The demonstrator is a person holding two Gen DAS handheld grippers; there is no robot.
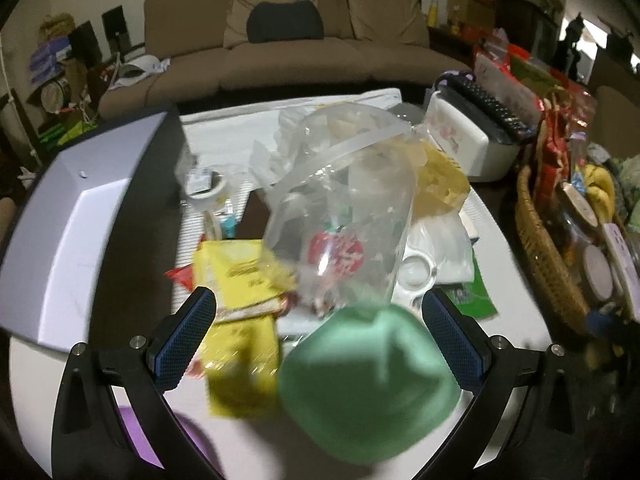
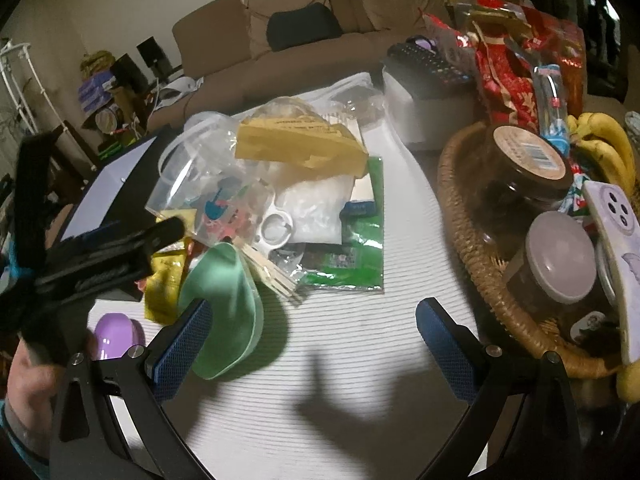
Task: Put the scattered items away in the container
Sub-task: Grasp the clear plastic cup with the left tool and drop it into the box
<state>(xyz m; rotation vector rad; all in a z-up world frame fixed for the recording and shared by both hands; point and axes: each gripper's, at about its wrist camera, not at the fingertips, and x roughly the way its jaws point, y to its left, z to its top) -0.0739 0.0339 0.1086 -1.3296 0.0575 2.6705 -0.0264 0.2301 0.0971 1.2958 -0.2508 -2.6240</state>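
I hold my left gripper (image 1: 319, 336) with fingers spread around the green bowl (image 1: 368, 392), ready to grab; my right gripper (image 2: 314, 344) waits, fingers apart, over the bare mat (image 2: 360, 340).

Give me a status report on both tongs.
Left tongs open over green bowl. Right tongs open, nothing held. Clutter pile still on table; wicker basket already crowded.

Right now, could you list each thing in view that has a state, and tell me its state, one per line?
left gripper: open, holds nothing
right gripper: open, holds nothing
green bowl: tilted on its side, empty
clear plastic cup: lying tipped over on the pile
wicker basket: full of jars and snacks
dark jar: lid on
purple object: resting on the table
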